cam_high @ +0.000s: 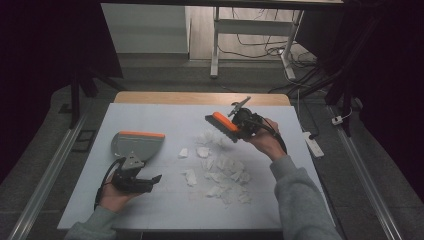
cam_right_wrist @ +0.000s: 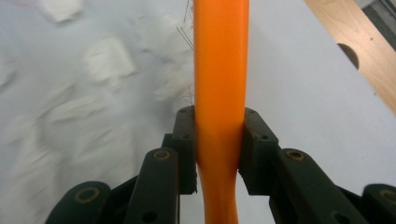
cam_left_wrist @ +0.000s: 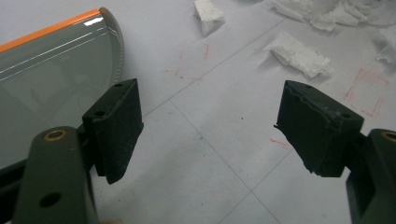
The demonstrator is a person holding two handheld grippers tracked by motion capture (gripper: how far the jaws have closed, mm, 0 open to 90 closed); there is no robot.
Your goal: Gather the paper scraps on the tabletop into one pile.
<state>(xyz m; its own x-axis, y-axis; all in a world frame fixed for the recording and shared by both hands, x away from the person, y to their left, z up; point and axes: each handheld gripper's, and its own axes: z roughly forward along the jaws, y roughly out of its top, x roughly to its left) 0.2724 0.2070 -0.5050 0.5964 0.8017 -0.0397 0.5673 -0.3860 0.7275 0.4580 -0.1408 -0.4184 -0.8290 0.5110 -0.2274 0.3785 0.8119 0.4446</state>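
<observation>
Sweeping looks barely begun: the right gripper (cam_high: pixel 239 125) has its jaws clamped on the brush (cam_high: pixel 222 126), raised beyond the paper scraps (cam_high: pixel 222 172) strewn right of the dustpan (cam_high: pixel 136 145), while the left gripper (cam_high: pixel 145 182), jaws wide and empty, waits near the dustpan on the surface (cam_high: pixel 165 210), nothing blocking.

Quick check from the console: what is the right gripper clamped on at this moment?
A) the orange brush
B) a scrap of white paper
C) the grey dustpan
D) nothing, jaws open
A: the right gripper has its jaws pressed against both sides of the orange brush.
</observation>
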